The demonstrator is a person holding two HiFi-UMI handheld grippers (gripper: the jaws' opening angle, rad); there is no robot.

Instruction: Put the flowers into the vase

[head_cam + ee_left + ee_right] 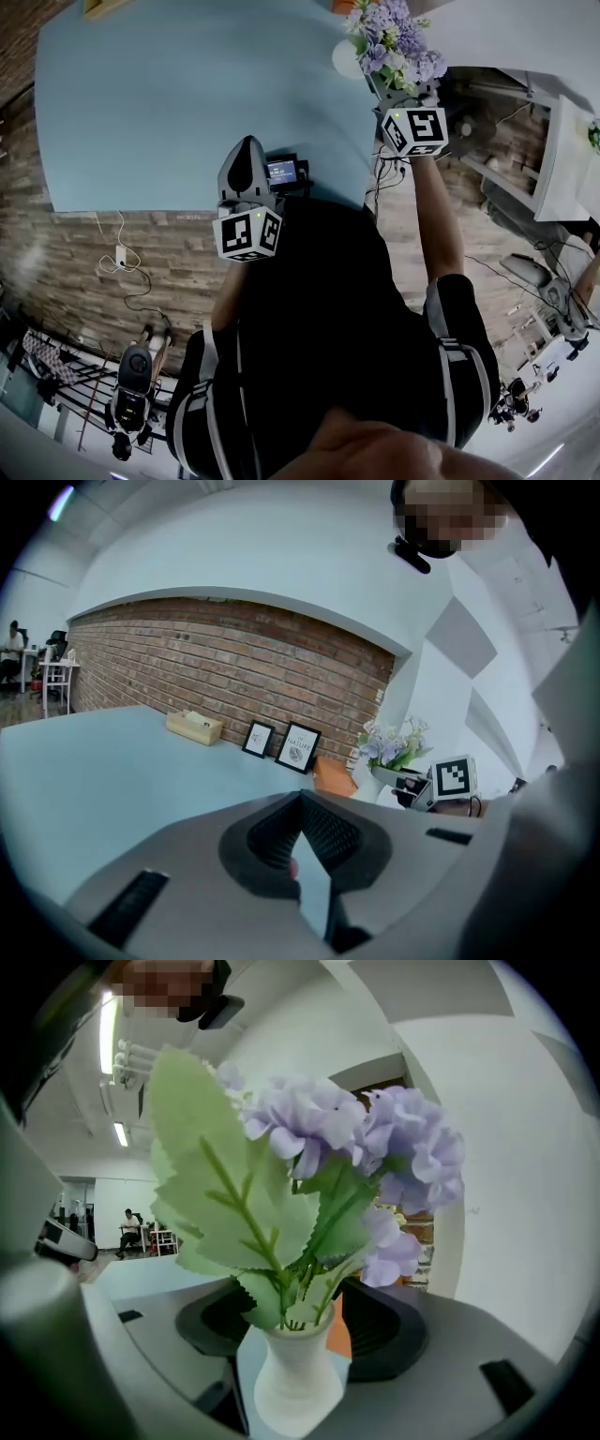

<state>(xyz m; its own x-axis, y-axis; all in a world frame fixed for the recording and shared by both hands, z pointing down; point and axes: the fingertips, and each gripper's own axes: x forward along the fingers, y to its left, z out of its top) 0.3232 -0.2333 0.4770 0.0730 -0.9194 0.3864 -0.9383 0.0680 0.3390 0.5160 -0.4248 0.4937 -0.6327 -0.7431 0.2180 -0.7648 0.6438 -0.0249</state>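
A white vase (291,1382) holds purple flowers (356,1138) with broad green leaves; their stems run down into its mouth. My right gripper (300,1321) is open around the vase neck, its dark pads (380,1326) standing apart on either side of the stems. In the head view the flowers (394,37) and vase (345,58) stand at the table's far right corner, with the right gripper (398,89) just in front of them. My left gripper (246,155) hovers over the near table edge, shut and empty (300,803). From it I see the flowers (389,747) far off to the right.
The light blue table (187,94) stretches to the left. Along the brick wall stand a tissue box (195,727), two framed pictures (259,739) (298,747) and an orange box (333,778). A small device with a screen (281,172) sits at the near edge.
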